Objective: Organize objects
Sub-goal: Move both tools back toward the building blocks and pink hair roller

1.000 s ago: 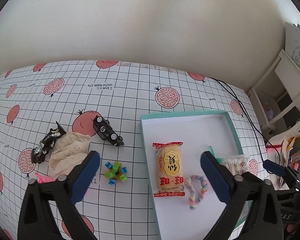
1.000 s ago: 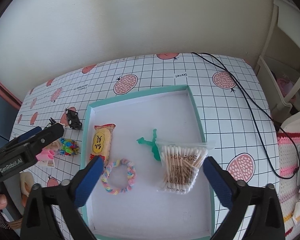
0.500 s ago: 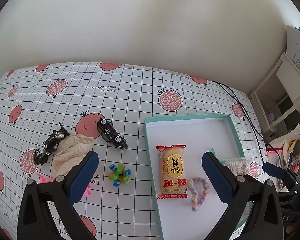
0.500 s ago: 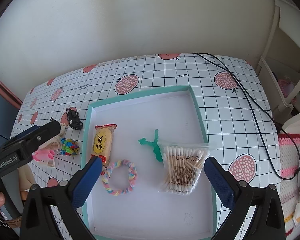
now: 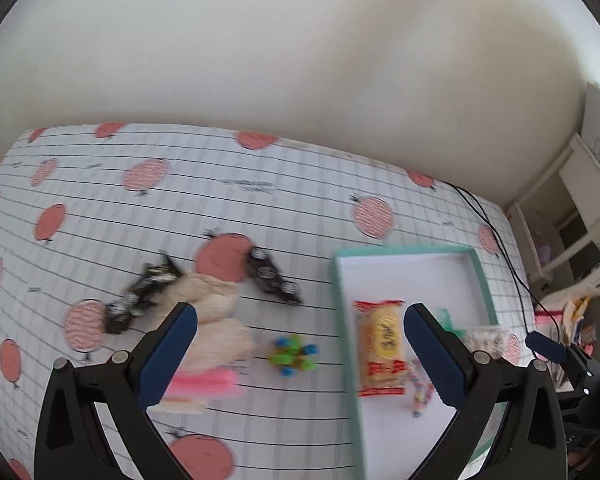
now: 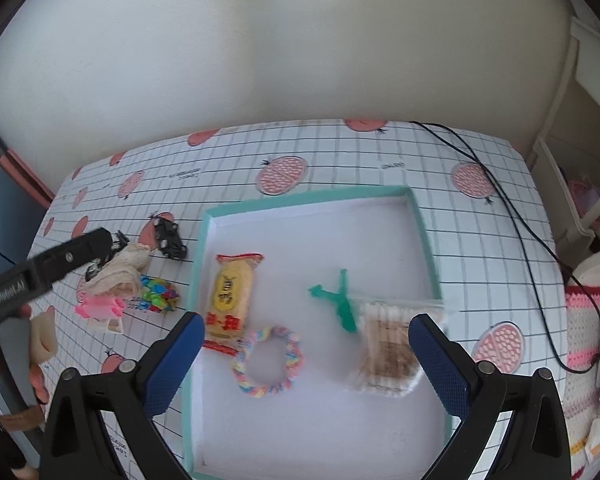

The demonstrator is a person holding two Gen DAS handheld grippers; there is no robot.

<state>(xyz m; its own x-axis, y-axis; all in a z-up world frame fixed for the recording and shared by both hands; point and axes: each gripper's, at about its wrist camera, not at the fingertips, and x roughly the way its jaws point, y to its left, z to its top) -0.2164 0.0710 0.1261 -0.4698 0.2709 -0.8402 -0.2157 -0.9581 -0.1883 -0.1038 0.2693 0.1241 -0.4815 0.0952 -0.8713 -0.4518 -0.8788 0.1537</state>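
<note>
Both tongs stand wide and hold nothing. The right tongs (image 6: 302, 354) hang over the near part of the teal-rimmed tray (image 6: 422, 236), with the pastel braided ring (image 6: 267, 362) lying between the blue pads and the bag of cotton swabs (image 6: 388, 346) just inside the right pad. Beyond these lie the green plastic toy (image 6: 338, 302), touching the bag's far edge, and the yellow snack packet (image 6: 230, 296) along the tray's left side.

The left tongs (image 5: 300, 346) hover over the bench (image 5: 260, 208), straddling the tray's left wall. Nearest on the cloth is a pink clip (image 5: 204, 386), then a cream fabric piece (image 5: 220, 320) and a colourful green toy (image 5: 293, 356) just beside the tray. Farther off sit a black wrapped item (image 5: 140, 300) touching the fabric, and a black toy car (image 5: 272, 276) near the tray's far left corner. A black cable (image 6: 512, 216) trails along the bench's right side.
</note>
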